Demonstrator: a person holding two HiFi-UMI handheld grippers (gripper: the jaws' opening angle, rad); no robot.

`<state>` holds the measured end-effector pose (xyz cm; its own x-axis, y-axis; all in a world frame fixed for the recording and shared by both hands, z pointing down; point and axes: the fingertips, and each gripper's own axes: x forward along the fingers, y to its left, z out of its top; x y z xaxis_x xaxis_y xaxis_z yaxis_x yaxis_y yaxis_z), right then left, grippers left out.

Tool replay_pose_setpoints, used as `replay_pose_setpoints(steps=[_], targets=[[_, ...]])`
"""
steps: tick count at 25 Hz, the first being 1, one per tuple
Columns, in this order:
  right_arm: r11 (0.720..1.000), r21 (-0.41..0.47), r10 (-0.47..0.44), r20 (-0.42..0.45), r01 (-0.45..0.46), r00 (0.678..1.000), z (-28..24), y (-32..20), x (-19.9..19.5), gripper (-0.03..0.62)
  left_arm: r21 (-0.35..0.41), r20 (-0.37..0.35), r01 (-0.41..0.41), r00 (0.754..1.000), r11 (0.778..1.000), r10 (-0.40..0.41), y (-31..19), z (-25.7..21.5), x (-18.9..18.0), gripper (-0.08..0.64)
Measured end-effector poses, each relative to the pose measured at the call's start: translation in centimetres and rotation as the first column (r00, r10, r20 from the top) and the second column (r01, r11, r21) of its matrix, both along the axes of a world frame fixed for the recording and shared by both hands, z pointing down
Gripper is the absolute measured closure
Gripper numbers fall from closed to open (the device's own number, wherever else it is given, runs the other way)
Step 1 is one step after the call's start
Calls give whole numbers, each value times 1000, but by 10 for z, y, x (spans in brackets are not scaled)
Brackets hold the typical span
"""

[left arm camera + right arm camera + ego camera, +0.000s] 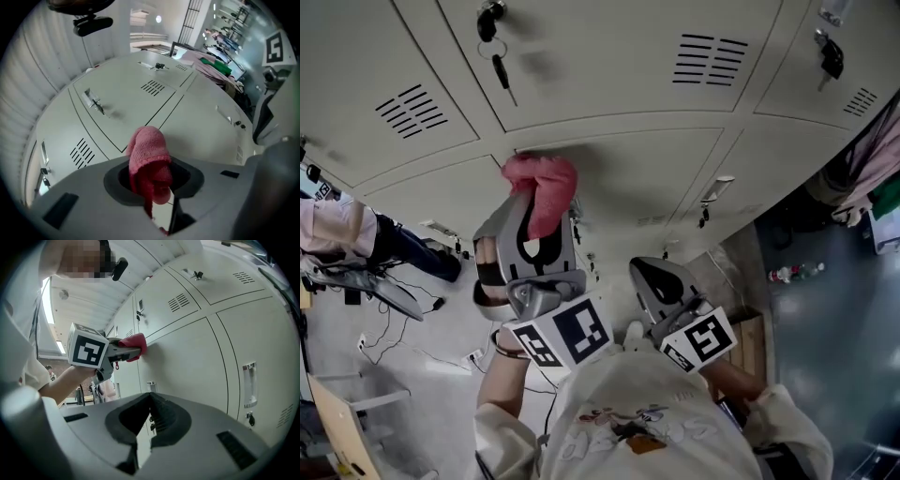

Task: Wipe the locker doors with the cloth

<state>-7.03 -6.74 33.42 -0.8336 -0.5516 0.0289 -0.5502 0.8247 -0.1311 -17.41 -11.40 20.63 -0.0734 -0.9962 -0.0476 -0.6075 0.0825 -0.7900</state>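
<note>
Room: a bank of beige locker doors [609, 66] with louvred vents [412, 111]; grey floor [825, 319] beneath.
Head view, cloth: the pink cloth [546, 192] is pressed on a locker door, near a corner where the door seams meet.
Head view, claws: the left claw [532, 211] carries the cloth; the right claw [649, 274] hangs just beside it, off the doors.
Head view, keys: keys [494, 42] hang from a lock on another door.
Left gripper view: jaws clamped on the cloth, which bulges forward towards the door.
Right gripper view: jaws drawn together, nothing between them; a locker door ahead, and the cloth touching a door edge at upper left.
</note>
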Motion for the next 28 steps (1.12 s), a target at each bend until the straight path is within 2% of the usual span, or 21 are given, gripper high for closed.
replay_pose_setpoints(steps=[5, 12, 20, 28], targets=[[1000, -11, 4, 3, -4, 1000, 9, 3, 0, 591, -10, 95, 35, 995, 999, -34, -8, 3, -1, 451], [1000, 9, 25, 15, -25, 1000, 5, 1, 7, 591, -65, 204, 82, 977, 995, -67, -18, 3, 3, 451], [999, 28, 31, 22, -31, 999, 0, -6, 11, 591, -97, 264, 114, 961, 989, -84, -27, 2, 1, 451], [999, 26, 19, 16, -19, 1000, 4, -9, 9, 591, -133, 264, 111, 962, 985, -72, -32, 22, 1, 451]])
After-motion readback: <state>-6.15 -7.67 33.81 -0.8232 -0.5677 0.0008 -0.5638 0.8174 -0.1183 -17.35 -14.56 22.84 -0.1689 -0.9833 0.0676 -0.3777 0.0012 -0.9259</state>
